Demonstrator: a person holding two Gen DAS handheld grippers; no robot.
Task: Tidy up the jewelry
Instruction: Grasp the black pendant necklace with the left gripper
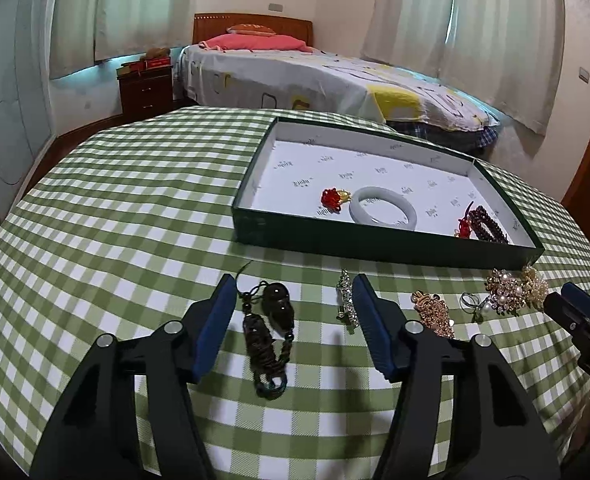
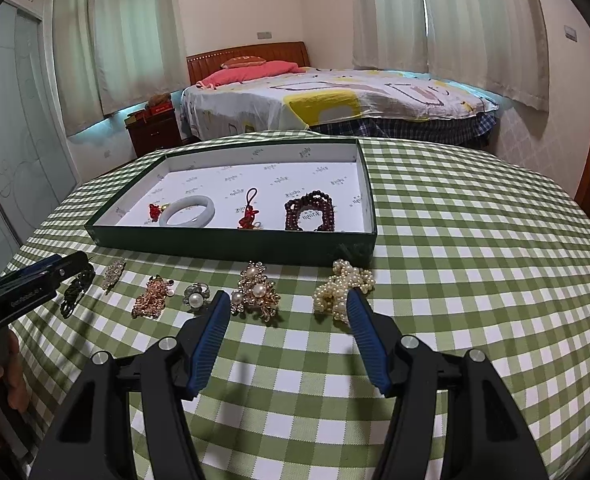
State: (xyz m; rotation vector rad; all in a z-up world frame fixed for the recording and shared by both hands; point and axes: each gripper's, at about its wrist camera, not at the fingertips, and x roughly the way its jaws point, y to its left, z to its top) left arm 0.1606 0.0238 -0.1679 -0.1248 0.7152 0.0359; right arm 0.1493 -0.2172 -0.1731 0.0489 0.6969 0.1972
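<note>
At the desk [image 1: 115,208], the left hand-held gripper [image 1: 291,300] straddles a dark beaded pendant [image 1: 269,336] with jaws apart, apparently to carry it to the green box [image 1: 375,240] at one o'clock, while the right hand-held gripper [image 2: 289,306] waits open.

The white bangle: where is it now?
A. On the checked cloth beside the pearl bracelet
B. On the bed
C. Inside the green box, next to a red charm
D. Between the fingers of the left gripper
C: the white bangle lies flat inside the green box, right beside the red charm.
</note>
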